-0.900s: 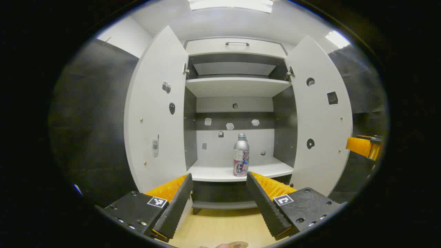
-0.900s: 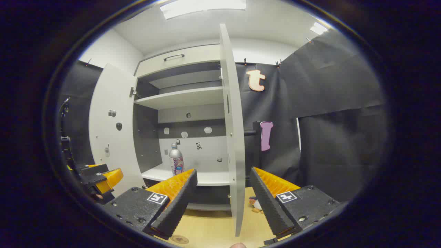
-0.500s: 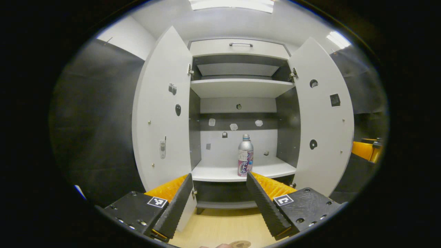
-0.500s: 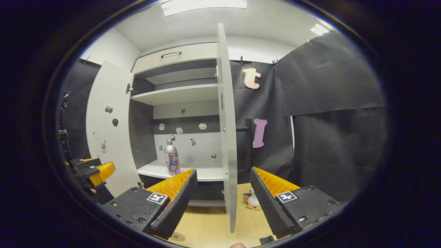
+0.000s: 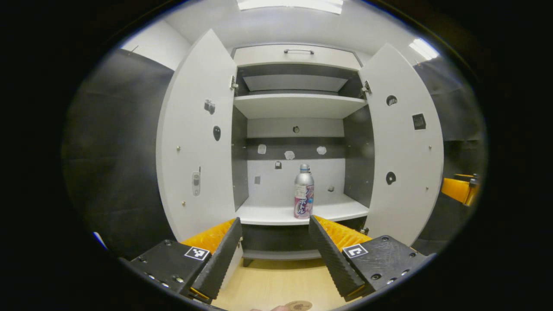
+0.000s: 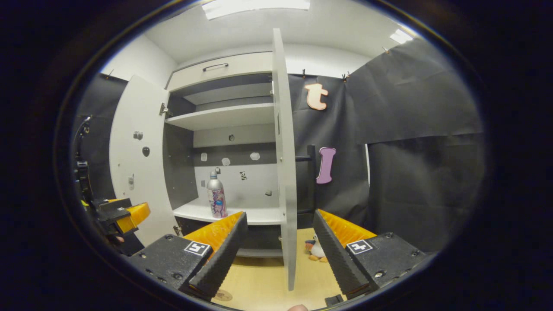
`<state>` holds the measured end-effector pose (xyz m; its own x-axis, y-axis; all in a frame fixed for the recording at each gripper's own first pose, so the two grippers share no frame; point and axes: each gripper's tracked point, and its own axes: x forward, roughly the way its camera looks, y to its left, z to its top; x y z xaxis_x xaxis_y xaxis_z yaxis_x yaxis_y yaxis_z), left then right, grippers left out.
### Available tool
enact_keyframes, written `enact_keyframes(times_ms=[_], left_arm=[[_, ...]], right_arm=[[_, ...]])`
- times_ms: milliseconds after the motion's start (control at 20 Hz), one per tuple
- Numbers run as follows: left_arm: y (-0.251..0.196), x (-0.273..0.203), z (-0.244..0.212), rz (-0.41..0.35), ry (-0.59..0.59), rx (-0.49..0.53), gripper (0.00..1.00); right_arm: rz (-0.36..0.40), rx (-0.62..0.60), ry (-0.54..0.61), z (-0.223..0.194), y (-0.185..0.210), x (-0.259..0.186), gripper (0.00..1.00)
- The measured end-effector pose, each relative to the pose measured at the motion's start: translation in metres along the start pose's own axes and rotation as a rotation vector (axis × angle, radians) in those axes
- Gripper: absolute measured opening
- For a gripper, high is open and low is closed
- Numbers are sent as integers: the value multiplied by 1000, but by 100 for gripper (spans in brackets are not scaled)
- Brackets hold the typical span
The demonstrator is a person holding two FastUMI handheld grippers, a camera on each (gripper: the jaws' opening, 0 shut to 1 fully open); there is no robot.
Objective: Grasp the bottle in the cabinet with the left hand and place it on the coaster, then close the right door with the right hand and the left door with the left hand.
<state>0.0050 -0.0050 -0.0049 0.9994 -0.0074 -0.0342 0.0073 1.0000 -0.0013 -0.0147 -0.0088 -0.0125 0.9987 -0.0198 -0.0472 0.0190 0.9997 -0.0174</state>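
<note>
A silver bottle (image 5: 303, 191) with a pink and blue label stands upright on the lower shelf (image 5: 276, 214) of a white cabinet, right of centre. Both doors hang wide: the left door (image 5: 196, 142) and the right door (image 5: 404, 147). My left gripper (image 5: 273, 250) is open and empty, well short of the shelf, facing the bottle. A round coaster (image 5: 298, 306) lies on the wooden floor at the bottom edge. In the right gripper view, my right gripper (image 6: 278, 248) is open, the right door's edge (image 6: 286, 164) straight ahead; the bottle (image 6: 216, 195) and coaster (image 6: 223, 296) also show.
An upper shelf (image 5: 298, 106) and a top drawer with a handle (image 5: 298, 52) sit above. A small penguin toy (image 6: 316, 249) lies on the wooden floor beside the right door. The left gripper (image 6: 123, 214) appears at the left in the right gripper view.
Both views shifted slightly: the cabinet first drew back a little, then came nearer again. The bottle and doors have not moved. Both grippers stayed open.
</note>
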Motion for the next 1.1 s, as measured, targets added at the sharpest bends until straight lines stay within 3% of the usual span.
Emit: enact_keyframes(times_ms=[450, 850, 1100], left_arm=[[-23, 20, 0, -33, -3, -1, 96], [-40, 67, 3, 11, -33, 41, 96], [-65, 98, -8, -11, -23, 38, 96]], right_arm=[[26, -36, 11, 4, -5, -6, 97], [-31, -35, -40, 10, -17, -9, 100], [-84, -37, -47, 9, -40, -10, 97]])
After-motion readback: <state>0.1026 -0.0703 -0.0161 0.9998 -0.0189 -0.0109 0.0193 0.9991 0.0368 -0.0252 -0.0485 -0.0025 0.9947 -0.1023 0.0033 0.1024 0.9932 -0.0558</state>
